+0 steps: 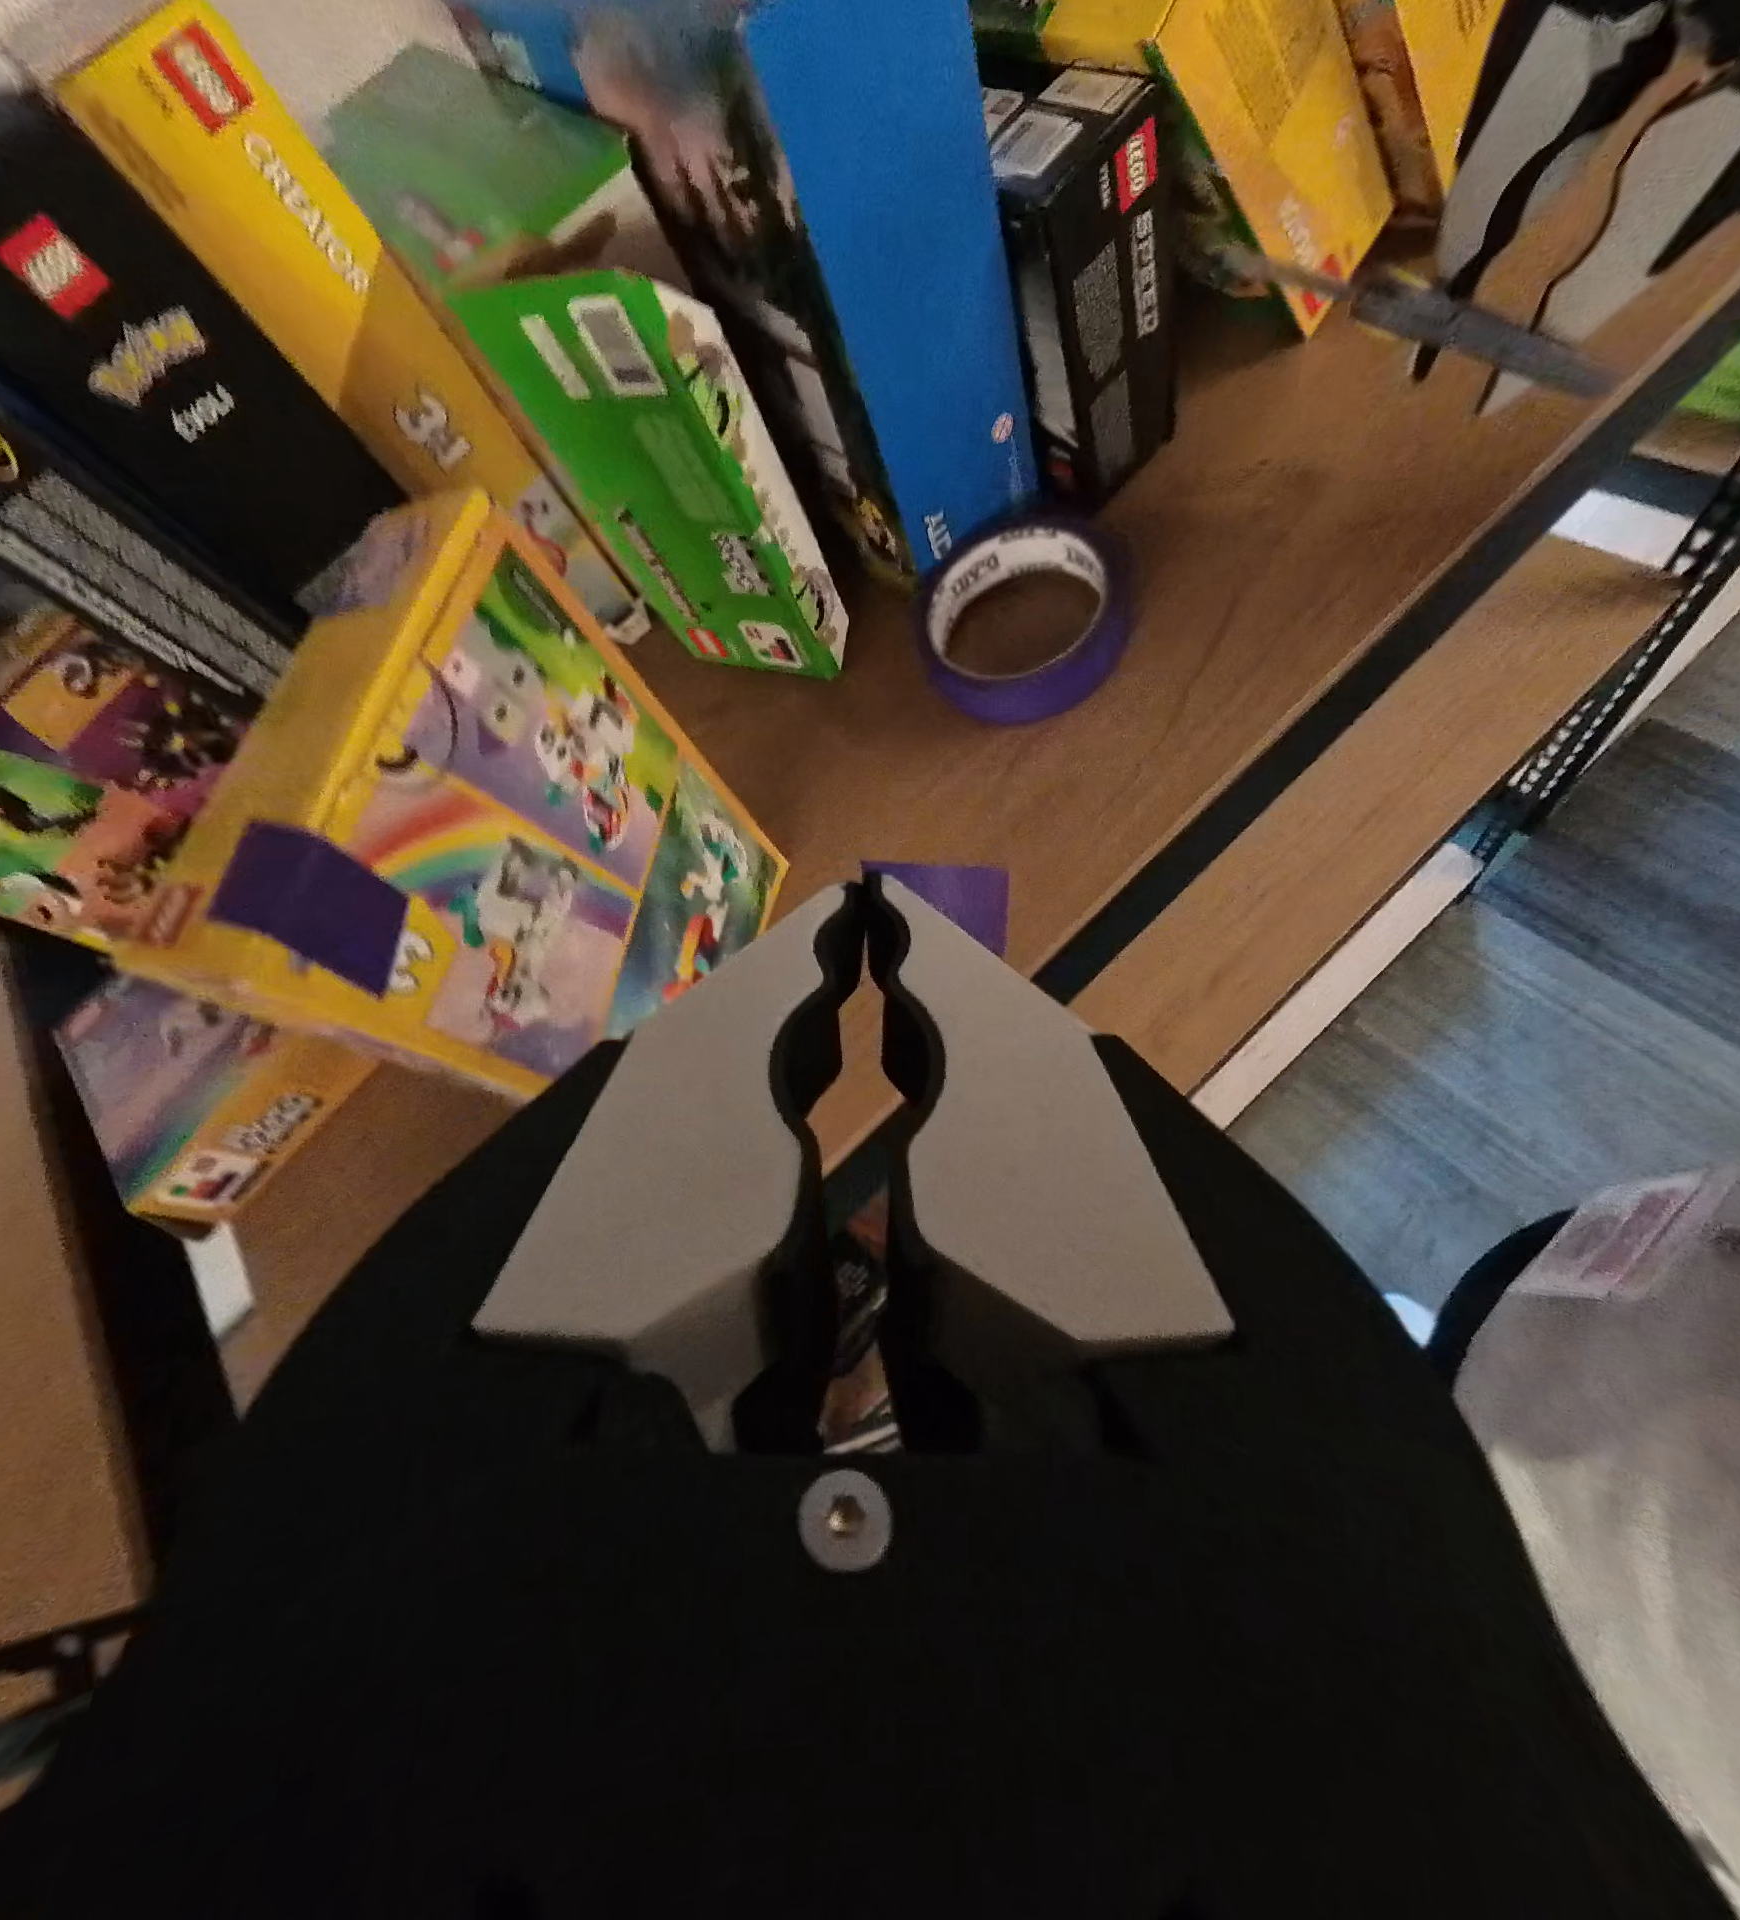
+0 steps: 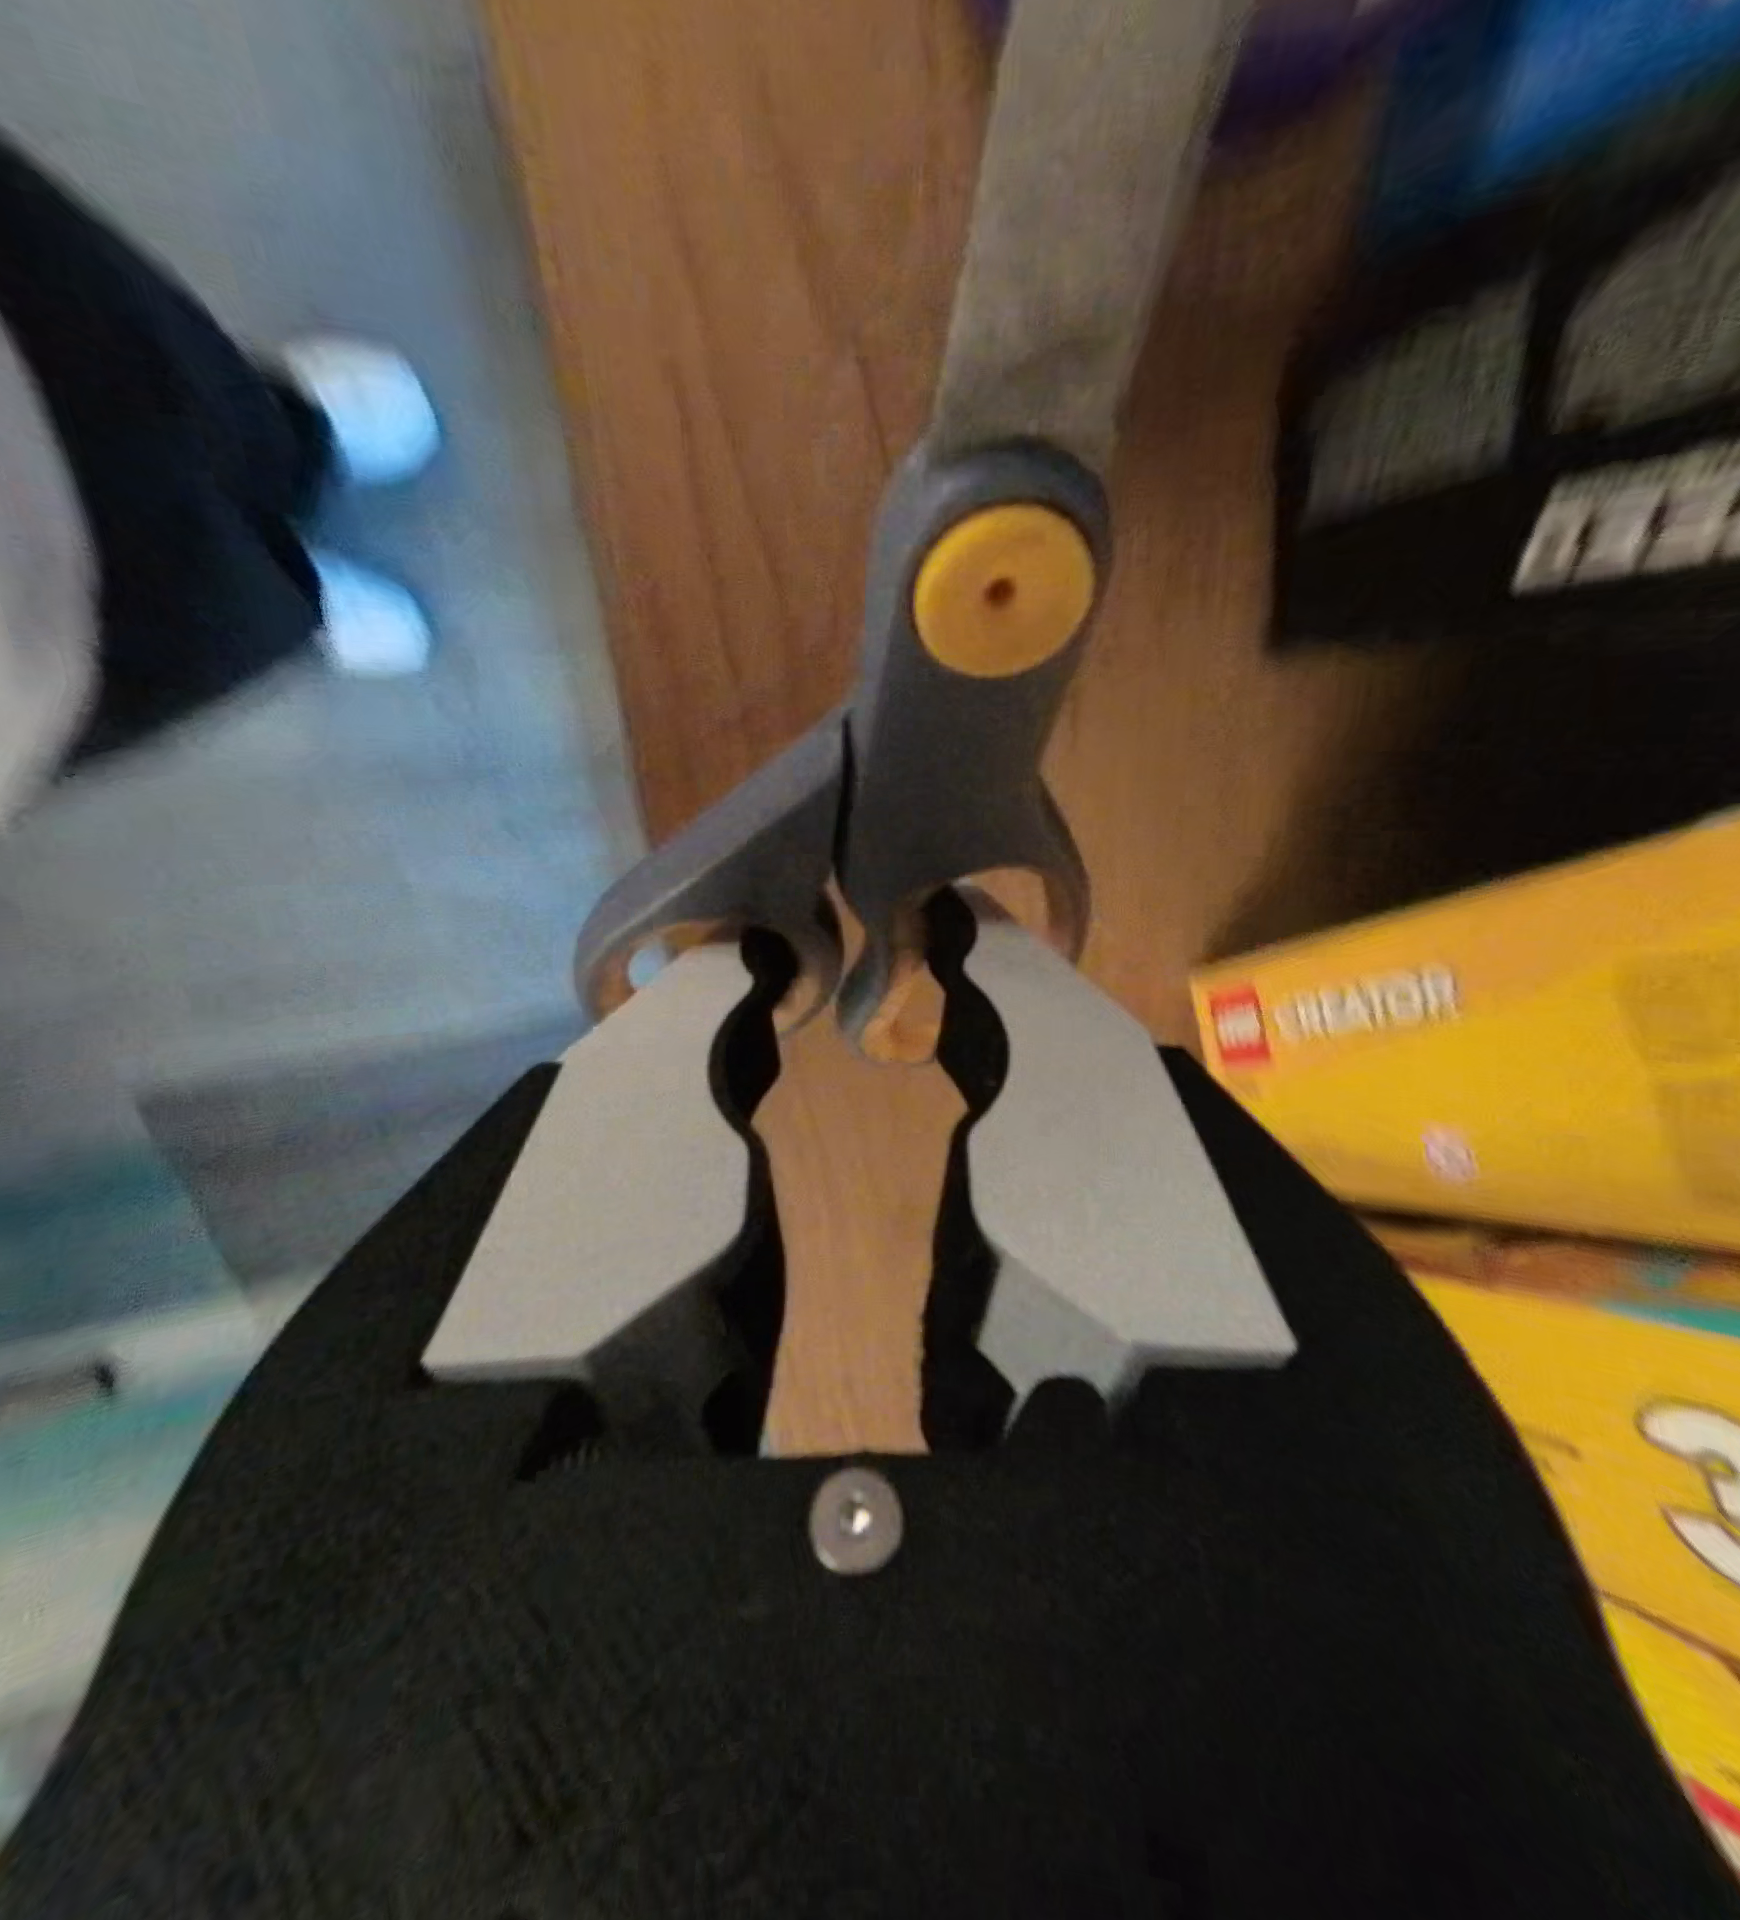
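Gripping a pair of scissors (image 2: 959, 748) by their grey handle loops, my right tongs (image 2: 850, 987) are clenched on them; a yellow pivot disc sits just beyond my fingertips and the grey blades are pointing away over the wooden shelf (image 2: 741, 312). To the right of those tongs, yellow toy boxes (image 2: 1531, 1122) are lying stacked. My left tongs (image 1: 864, 883) are pressed closed on nothing I can make out, hovering just beside a purple tape patch (image 1: 959, 899). Left of them a yellow unicorn box (image 1: 492, 821) is lying tilted; farther ahead a purple tape roll (image 1: 1027, 623) is resting before upright boxes, among them a blue box (image 1: 887, 270). Printing is showing on the boxes.
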The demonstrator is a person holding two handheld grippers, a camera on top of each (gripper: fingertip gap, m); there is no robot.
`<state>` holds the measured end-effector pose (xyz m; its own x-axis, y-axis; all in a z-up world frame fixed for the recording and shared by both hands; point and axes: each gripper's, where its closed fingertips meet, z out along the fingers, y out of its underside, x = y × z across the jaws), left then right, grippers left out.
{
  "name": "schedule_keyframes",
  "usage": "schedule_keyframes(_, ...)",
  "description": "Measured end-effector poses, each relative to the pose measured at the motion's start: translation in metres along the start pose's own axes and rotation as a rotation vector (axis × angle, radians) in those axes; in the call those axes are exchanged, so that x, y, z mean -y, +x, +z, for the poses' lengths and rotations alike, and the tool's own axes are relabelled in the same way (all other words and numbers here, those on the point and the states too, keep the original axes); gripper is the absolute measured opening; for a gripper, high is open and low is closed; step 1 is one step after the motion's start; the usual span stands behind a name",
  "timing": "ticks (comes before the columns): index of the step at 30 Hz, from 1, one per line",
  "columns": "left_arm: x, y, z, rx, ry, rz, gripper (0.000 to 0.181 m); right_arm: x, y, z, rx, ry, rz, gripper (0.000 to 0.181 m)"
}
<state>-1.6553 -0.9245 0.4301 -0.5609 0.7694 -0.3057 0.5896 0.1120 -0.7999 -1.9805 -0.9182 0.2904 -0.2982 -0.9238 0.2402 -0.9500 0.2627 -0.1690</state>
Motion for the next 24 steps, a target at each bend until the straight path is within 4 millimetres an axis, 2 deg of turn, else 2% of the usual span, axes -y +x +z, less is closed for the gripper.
schedule_keyframes(2, -0.013, -0.002, -0.002, -0.002, 0.024, -0.049, 0.0, -0.041, 0.014, 0.012, -0.034, -0.212, -0.061, 0.025)
schedule_keyframes(4, -0.021, -0.005, -0.001, -0.018, 0.046, -0.1, 0.0, -0.062, 0.015, 0.024, -0.01, -0.324, -0.103, 0.025)
schedule_keyframes(5, -0.024, -0.006, 0.0, -0.028, 0.057, -0.124, 0.0, -0.068, 0.023, 0.025, -0.051, -0.37, -0.152, 0.026)
schedule_keyframes(6, -0.026, -0.008, 0.001, -0.037, 0.068, -0.146, 0.0, -0.07, 0.027, 0.024, -0.075, -0.393, -0.203, 0.026)
schedule_keyframes(9, -0.031, -0.015, 0.0, -0.054, 0.08, -0.198, 0.0, -0.069, 0.02, 0.025, -0.021, -0.403, -0.248, 0.026)
schedule_keyframes(12, -0.031, -0.022, -0.006, -0.05, 0.078, -0.216, 0.0, -0.071, 0.032, 0.018, -0.087, -0.47, -0.304, 0.046)
schedule_keyframes(14, -0.029, -0.027, -0.013, -0.026, 0.059, -0.2, 0.0, -0.069, 0.041, 0.004, -0.148, -0.457, -0.297, 0.05)
schedule_keyframes(16, -0.021, -0.03, -0.022, -0.019, 0.041, -0.175, 0.0, -0.061, 0.052, -0.022, -0.255, -0.367, -0.215, 0.053)
schedule_keyframes(17, -0.014, -0.031, -0.025, -0.025, 0.034, -0.158, 0.0, -0.043, 0.051, -0.035, -0.303, -0.251, -0.16, 0.053)
schedule_keyframes(18, -0.004, -0.031, -0.028, -0.031, 0.029, -0.131, 0.0, -0.006, 0.044, -0.048, -0.341, -0.041, -0.105, 0.052)
schedule_keyframes(19, 0.007, -0.031, -0.028, -0.04, 0.026, -0.096, 0.0, 0.051, 0.031, -0.066, -0.342, 0.278, -0.045, 0.044)
schedule_keyframes(20, 0.019, -0.031, -0.025, -0.056, 0.026, -0.059, 0.0, 0.119, 0.012, -0.094, -0.284, 0.678, 0.018, 0.037)
schedule_keyframes(21, 0.032, -0.032, -0.021, -0.075, 0.023, -0.028, 0.0, 0.173, -0.006, -0.129, -0.196, 1.07, 0.089, 0.033)
schedule_keyframes(22, 0.044, -0.034, -0.014, -0.09, 0.014, 0.001, 0.0, 0.208, -0.012, -0.153, -0.1, 1.366, 0.179, 0.03)
schedule_keyframes(23, 0.054, -0.035, -0.006, -0.113, -0.005, 0.032, 0.0, 0.235, -0.012, -0.157, 0.025, 1.506, 0.271, 0.039)
schedule_keyframes(24, 0.061, -0.034, 0.002, -0.144, -0.028, 0.064, 0.0, 0.26, -0.01, -0.147, 0.163, 1.524, 0.344, 0.054)
